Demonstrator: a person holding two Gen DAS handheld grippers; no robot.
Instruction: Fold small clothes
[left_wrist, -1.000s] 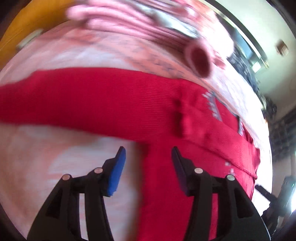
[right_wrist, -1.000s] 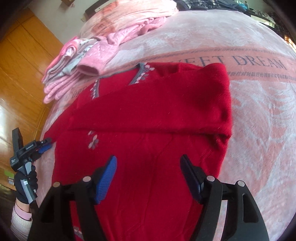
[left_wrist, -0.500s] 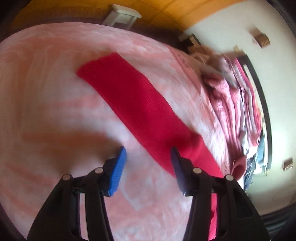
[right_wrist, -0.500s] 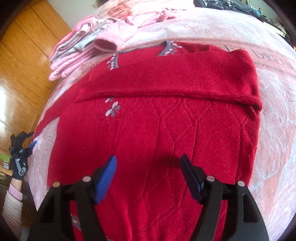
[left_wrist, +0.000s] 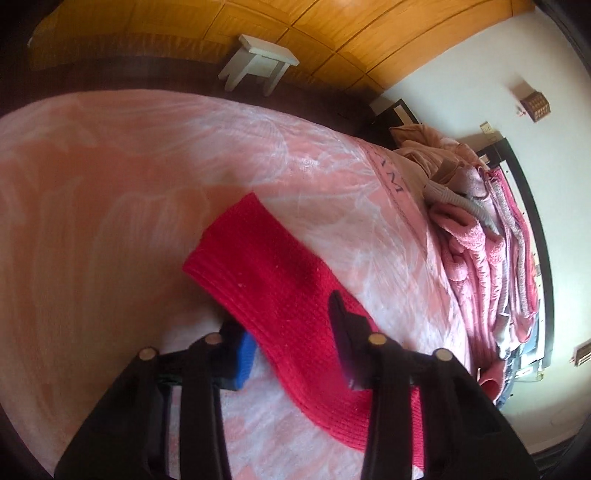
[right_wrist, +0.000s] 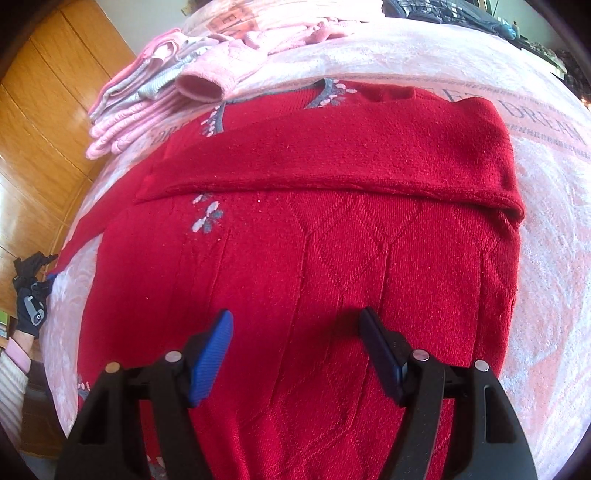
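Observation:
A red knit sweater (right_wrist: 332, 258) lies flat on the pink blanket, one sleeve folded across its chest. My right gripper (right_wrist: 295, 332) hovers open just above the sweater's lower body, nothing between its fingers. The other sleeve (left_wrist: 280, 295) stretches out over the blanket in the left wrist view. My left gripper (left_wrist: 291, 339) is open and straddles that sleeve near its cuff: the blue-padded finger (left_wrist: 242, 356) sits under the sleeve's edge, the dark finger (left_wrist: 340, 325) rests on top. A gloved hand (right_wrist: 29, 306) holding the left gripper shows at the far left of the right wrist view.
The pink blanket (left_wrist: 110, 221) covers a bed. A heap of pink and grey clothes (left_wrist: 480, 240) lies along the bed's far side, also seen as pink clothes (right_wrist: 177, 81) beside the sweater's collar. A small white stool (left_wrist: 258, 62) stands on the wooden floor beyond the bed edge.
My left gripper has swung from the sweater's body out along the sleeve to its cuff end and now has the sleeve between its fingers. The right gripper has come closer to the sweater's body.

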